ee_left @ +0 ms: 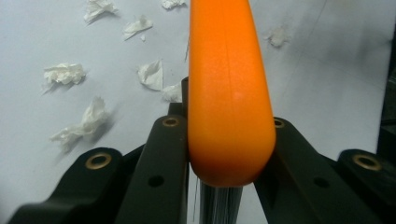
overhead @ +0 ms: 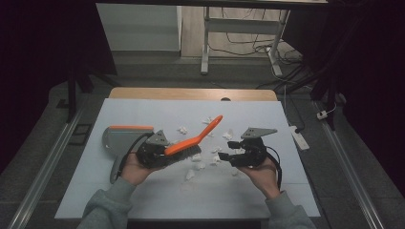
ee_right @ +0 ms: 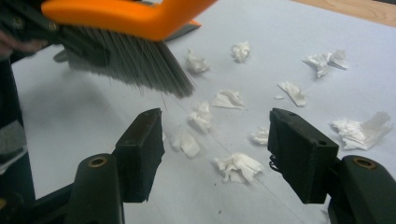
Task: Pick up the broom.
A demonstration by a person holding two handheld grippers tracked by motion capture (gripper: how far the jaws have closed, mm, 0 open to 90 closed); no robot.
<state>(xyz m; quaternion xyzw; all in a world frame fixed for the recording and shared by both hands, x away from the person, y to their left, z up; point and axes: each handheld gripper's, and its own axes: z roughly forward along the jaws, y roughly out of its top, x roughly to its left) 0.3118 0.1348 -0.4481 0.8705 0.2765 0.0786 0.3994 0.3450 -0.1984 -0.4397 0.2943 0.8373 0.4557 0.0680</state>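
Observation:
An orange hand brush (overhead: 193,139) with grey bristles hangs tilted over the white table sheet (overhead: 143,195), its handle pointing up and to the right. My left gripper (overhead: 177,151) is shut on the brush body; in the left gripper view the orange brush back (ee_left: 229,93) is clamped between both black jaws. Several crumpled white paper scraps (overhead: 198,162) lie scattered on the sheet below and between the grippers. My right gripper (overhead: 227,153) stands open and empty, low over the scraps (ee_right: 236,165), facing the brush bristles (ee_right: 135,65).
A grey dustpan with an orange edge (overhead: 122,137) lies on the sheet behind the left hand. A white power strip (overhead: 301,138) lies off the table's right side. The table's wooden far edge (overhead: 191,93) borders the sheet.

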